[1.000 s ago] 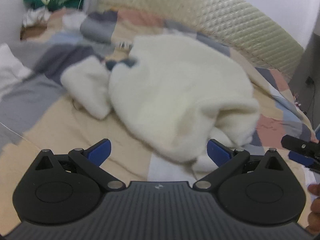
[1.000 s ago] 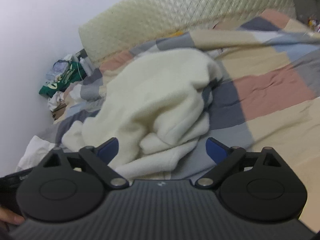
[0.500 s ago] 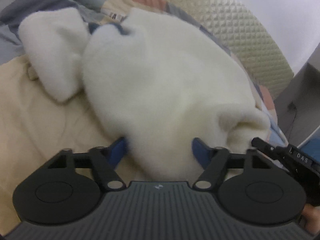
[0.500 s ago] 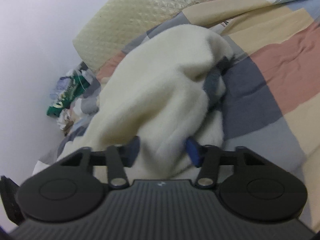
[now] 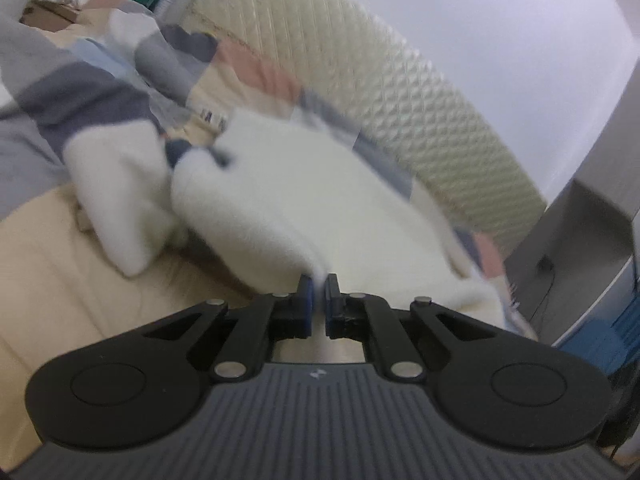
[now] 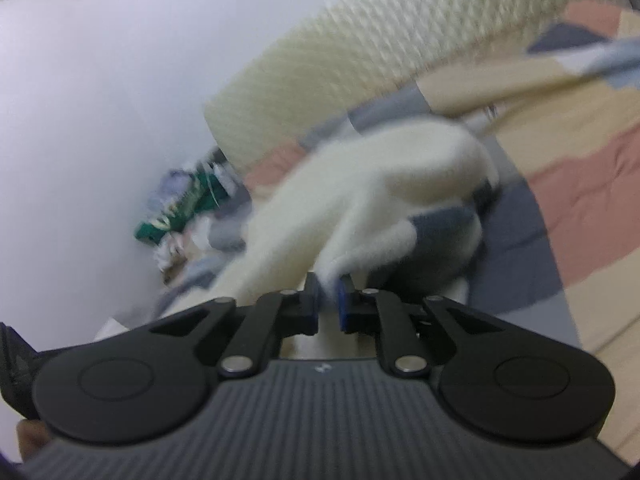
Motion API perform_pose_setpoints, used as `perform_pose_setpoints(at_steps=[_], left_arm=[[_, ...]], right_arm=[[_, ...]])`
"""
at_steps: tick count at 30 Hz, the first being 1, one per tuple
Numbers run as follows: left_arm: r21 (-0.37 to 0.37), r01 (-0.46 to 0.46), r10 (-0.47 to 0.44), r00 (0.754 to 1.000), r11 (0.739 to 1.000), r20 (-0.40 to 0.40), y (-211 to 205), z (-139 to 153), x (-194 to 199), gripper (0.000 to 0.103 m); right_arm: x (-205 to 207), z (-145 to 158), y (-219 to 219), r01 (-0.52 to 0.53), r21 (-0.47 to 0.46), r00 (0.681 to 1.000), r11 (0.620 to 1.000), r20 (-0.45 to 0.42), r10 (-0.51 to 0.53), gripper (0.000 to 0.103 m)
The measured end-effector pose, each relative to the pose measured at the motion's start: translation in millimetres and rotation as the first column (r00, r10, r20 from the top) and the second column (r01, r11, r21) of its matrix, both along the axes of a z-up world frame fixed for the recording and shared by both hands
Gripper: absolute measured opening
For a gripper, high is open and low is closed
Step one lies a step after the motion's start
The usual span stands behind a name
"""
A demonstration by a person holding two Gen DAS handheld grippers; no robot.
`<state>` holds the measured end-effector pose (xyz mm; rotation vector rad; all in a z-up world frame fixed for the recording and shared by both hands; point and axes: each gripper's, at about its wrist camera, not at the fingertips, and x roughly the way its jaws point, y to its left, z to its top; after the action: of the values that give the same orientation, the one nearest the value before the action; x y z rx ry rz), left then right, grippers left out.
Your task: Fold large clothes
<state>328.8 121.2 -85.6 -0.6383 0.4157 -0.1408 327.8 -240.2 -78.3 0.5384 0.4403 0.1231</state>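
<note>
We have the cream fleece garment by its near edge, one corner in each tool. The left hand-held gripper stands nearly closed, its blue pads pinching a thin lip of fleece; the right hand-held gripper is likewise clamped on a bunched fold of the same garment. The garment lies in a rumpled heap on the bed, on top of a patchwork duvet, with the quilted headboard just behind it.

We judge this to be the opening step: the grasp is made, but nothing is spread or folded yet. The next move calls for lifting both corners together and drawing them apart, so the fleece hangs or lies flat before any fold. The cloth is thick and slack, so a thin pinch could slip under its weight; an even pull would help.

The left view shows a sleeve-like lobe lying off to the side, near a dark trim, and a grey cabinet beside the bed. The right view shows none of that, but it reveals how the garment doubles over itself with dark lining exposed, and a clutter of green and white items by the wall. Both views are blurred.
</note>
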Motion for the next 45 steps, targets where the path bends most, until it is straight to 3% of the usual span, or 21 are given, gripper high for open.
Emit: perform_pose_setpoints(at_steps=[11, 16, 19, 22, 26, 29, 34, 39, 42, 44, 45], left_arm=[[0.002, -0.038, 0.037, 0.988, 0.999, 0.149, 17, 88, -127, 0.005], [-0.062, -0.064, 0.071, 0.99, 0.996, 0.125, 33, 94, -183, 0.005], [-0.032, -0.085, 0.086, 0.995, 0.996, 0.046, 35, 77, -202, 0.006], [-0.019, -0.097, 0.095, 0.993, 0.995, -0.064, 35, 58, -197, 0.006], [0.053, -0.1, 0.107, 0.982, 0.994, -0.154, 25, 38, -172, 0.006], [0.071, -0.112, 0.124, 0.972, 0.991, -0.199, 19, 17, -145, 0.006], [0.11, -0.113, 0.137, 0.96, 0.988, -0.243, 15, -4, -92, 0.006], [0.119, -0.113, 0.142, 0.949, 0.986, -0.282, 18, -21, -69, 0.01], [0.064, -0.114, 0.127, 0.951, 0.991, -0.282, 24, -21, -74, 0.028], [0.022, -0.113, 0.114, 0.957, 0.993, -0.267, 28, -17, -82, 0.05], [0.009, -0.116, 0.114, 0.957, 0.993, -0.265, 29, -14, -87, 0.052]], right_arm=[[-85, 80, 19, -0.05, -0.049, 0.986, 0.998, 0.155, 0.057, 0.011], [-138, 102, 28, -0.064, -0.023, 0.982, 0.998, 0.176, 0.067, 0.011], [-166, 95, 32, -0.055, 0.019, 0.992, 0.998, 0.112, 0.053, 0.011], [-176, 72, 31, -0.019, 0.07, 1.0, 0.997, -0.023, 0.021, 0.011], [-157, 37, 22, 0.036, 0.108, 0.985, 0.993, -0.169, -0.018, 0.011], [-133, 20, 15, 0.069, 0.127, 0.979, 0.99, -0.199, -0.043, 0.011], [-100, -7, 16, 0.084, 0.062, 0.973, 0.994, -0.22, -0.069, 0.011], [-85, -39, 13, 0.094, 0.063, 0.958, 0.994, -0.277, -0.073, 0.011], [-86, -38, 15, 0.104, 0.065, 0.96, 0.993, -0.267, -0.083, 0.013], [-90, -35, 15, 0.113, 0.074, 0.959, 0.991, -0.27, -0.089, 0.015], [-93, -32, 15, 0.119, 0.082, 0.959, 0.99, -0.27, -0.093, 0.019]])
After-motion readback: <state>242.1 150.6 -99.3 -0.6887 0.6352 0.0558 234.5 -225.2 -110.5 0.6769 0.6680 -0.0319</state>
